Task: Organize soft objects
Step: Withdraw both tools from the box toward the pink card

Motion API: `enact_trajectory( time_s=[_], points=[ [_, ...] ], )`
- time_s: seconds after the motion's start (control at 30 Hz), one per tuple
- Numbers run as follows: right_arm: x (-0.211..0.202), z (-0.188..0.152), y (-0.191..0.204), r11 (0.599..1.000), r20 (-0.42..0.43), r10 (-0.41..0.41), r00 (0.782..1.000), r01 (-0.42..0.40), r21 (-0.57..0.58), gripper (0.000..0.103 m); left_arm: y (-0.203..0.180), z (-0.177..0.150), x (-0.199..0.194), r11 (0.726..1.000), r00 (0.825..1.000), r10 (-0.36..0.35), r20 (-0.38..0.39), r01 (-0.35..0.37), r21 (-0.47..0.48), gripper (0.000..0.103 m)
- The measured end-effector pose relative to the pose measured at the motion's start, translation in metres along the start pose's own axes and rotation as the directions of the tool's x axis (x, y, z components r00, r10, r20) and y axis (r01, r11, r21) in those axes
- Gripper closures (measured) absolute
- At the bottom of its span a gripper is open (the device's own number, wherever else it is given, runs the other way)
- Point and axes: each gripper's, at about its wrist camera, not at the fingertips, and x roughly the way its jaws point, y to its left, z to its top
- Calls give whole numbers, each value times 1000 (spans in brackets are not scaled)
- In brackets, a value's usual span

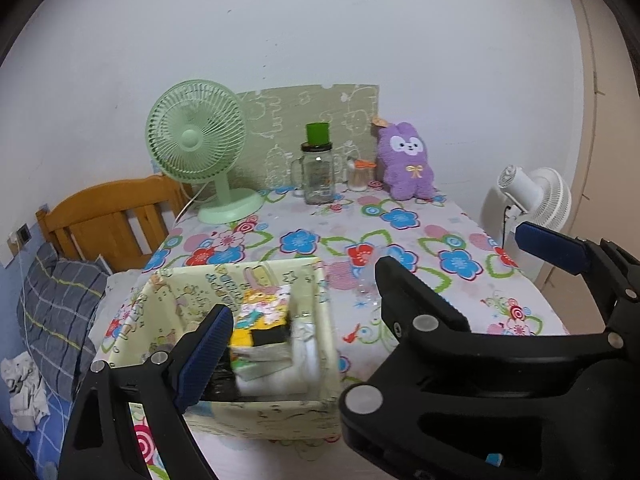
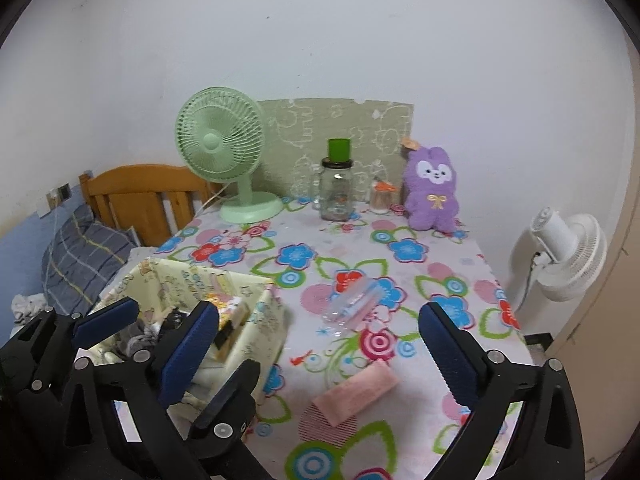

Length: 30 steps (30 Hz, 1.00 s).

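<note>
A cream patterned fabric box (image 1: 320,312) (image 2: 268,320) sits at the near left of the flowered table, holding soft items, a yellow printed pack (image 1: 260,316) among them. A folded pink cloth (image 2: 356,392) lies on the table between my right fingers. A clear plastic pouch (image 2: 356,304) lies beyond it. A purple plush rabbit (image 1: 408,160) (image 2: 432,188) sits at the far right. My left gripper (image 1: 304,308) (image 2: 164,344) is open and empty over the box. My right gripper (image 2: 320,344) is open and empty above the pink cloth; it also shows in the left wrist view (image 1: 460,256).
A green desk fan (image 1: 200,140) (image 2: 224,148), a glass jar with a green cup on top (image 1: 318,172) (image 2: 338,184) and a small jar (image 1: 358,176) stand at the table's back. A white fan (image 2: 568,252) stands right of the table. A bed with a wooden headboard (image 1: 108,220) lies left.
</note>
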Motion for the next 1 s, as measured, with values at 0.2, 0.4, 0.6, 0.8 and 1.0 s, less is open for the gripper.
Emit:
enact_trajectory(
  time_s=[0.2,0.4,0.6,0.8,1.0],
  points=[
    [-6,-4,-14,1000,7,-23,1000,23,14,0,-15,-2,-2,1000,1000,-12,11,12,4,9],
    [-10,-10,-27,999,7,-37,999,37,22,0,-30,-5,-1,1000,1000,-24,9,24,3,9],
    [-12,-17,-39,998,-3,-55,998,55,15,0,-43,-7,2,999,999,-44,0,44,7,9],
    [-12,-23,-54,997,-11,-70,997,71,21,0,-58,-11,6,998,998,-57,-6,58,21,9],
    [-7,-29,-67,997,-29,-76,997,77,30,0,-71,-14,16,996,996,-81,-28,82,40,9]
  ],
)
